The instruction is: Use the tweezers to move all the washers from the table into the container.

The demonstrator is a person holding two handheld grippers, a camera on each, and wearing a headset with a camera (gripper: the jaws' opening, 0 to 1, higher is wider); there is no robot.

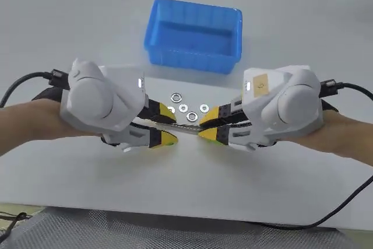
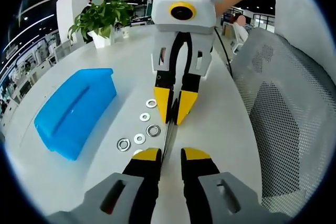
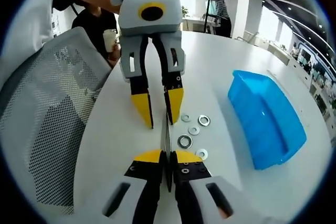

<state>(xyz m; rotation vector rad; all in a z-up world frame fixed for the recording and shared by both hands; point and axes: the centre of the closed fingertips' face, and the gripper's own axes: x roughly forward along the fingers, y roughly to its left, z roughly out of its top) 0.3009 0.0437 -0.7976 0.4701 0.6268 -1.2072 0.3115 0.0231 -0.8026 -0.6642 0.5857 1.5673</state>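
The right gripper's (image 3: 168, 156) jaws are covering the rear end of the tweezers (image 3: 167, 135). A jaw of the left gripper (image 2: 171, 153) is hiding part of one washer (image 2: 136, 152). The blue container's (image 2: 73, 111) outer wall is blocking its inside in both gripper views. In the head view, a black cable (image 1: 349, 202) is crossing the desk's (image 1: 186, 190) near edge and running off the picture's right side.

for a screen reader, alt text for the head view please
The right tool grips tweezers that reach into the open left tool, over a white table. Washers lie just beyond, with a blue container behind.

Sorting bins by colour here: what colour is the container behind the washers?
The container is bright blue, plain with no pattern; the head view shows it best.
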